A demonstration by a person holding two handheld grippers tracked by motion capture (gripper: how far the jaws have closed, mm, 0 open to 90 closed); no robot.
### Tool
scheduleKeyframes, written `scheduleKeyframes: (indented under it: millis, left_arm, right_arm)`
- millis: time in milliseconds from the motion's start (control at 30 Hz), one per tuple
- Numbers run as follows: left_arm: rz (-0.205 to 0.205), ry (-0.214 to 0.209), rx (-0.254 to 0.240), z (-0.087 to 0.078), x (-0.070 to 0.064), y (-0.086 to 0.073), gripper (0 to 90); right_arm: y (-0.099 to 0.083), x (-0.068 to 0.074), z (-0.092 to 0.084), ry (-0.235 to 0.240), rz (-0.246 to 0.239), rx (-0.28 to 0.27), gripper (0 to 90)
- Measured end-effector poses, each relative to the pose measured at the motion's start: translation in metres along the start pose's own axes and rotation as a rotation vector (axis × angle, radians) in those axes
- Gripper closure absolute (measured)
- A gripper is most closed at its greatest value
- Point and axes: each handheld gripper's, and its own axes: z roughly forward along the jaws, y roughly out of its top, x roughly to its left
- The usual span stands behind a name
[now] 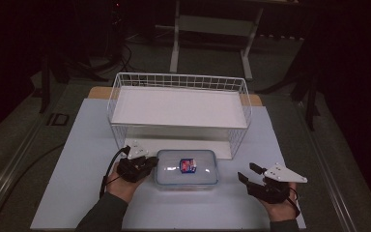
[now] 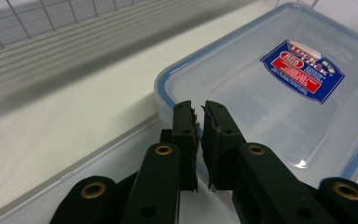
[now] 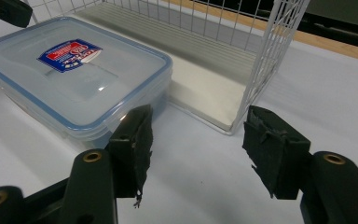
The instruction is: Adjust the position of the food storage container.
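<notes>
A clear plastic container (image 1: 186, 169) with a blue-rimmed lid and a red and blue label (image 1: 188, 165) lies flat on the white table mat, just in front of the wire basket. My left gripper (image 1: 152, 163) sits at the container's left edge. In the left gripper view its jaws (image 2: 199, 109) stand barely apart over the lid's corner (image 2: 270, 93), with nothing between them. My right gripper (image 1: 246, 171) rests to the right of the container, a short way off. In its own view the right gripper (image 3: 198, 128) is open and holds nothing, the container (image 3: 74, 79) ahead on the left.
A white wire basket (image 1: 178, 76) holding a white board (image 1: 178, 106) stands behind the container; its corner post (image 3: 270, 60) rises just ahead of the right gripper. The white mat (image 1: 87, 183) spreads to both sides. Dark floor and a table frame lie beyond.
</notes>
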Motion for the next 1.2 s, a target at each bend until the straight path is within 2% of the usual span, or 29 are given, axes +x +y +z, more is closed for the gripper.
scheduleKeyframes:
  millis: [133, 200, 367, 400, 433, 500, 667, 867, 1200]
  left_arm:
    - [0.008, -0.007, -0.023, -0.005, 0.0, -0.001, 73.1]
    - [0.008, -0.016, -0.055, -0.011, 0.002, -0.002, 66.8]
    - [-0.052, -0.015, -0.113, -0.025, 0.011, -0.003, 58.1]
    - [-0.052, -0.015, -0.113, -0.025, 0.011, -0.003, 57.0]
    - [-0.078, -0.016, -0.131, -0.029, 0.014, -0.004, 56.1]
    - [-0.089, -0.015, -0.139, -0.032, 0.017, -0.005, 54.7]
    - [-0.071, 0.004, -0.138, -0.036, 0.017, -0.005, 51.5]
    - [-0.053, -0.008, -0.15, -0.038, 0.013, -0.006, 46.4]
    - [-0.041, -0.034, -0.134, -0.034, 0.006, -0.006, 41.5]
  right_arm:
    - [0.001, 0.0, 0.0, 0.0, 0.0, -0.005, 41.5]
    - [0.001, 0.001, 0.0, 0.002, 0.002, -0.005, 41.4]
    - [0.002, 0.002, 0.002, 0.009, 0.004, -0.005, 41.4]
    - [0.003, 0.003, 0.003, 0.011, 0.005, -0.004, 41.4]
    - [0.003, 0.003, 0.004, 0.014, 0.006, -0.004, 41.4]
    - [0.004, 0.005, 0.005, 0.017, 0.004, -0.004, 41.4]
    - [0.007, 0.007, 0.01, 0.026, 0.006, -0.008, 41.4]
    - [0.012, 0.009, 0.016, 0.044, 0.018, -0.021, 40.8]
    - [0.019, 0.018, 0.036, 0.104, 0.021, -0.005, 39.5]
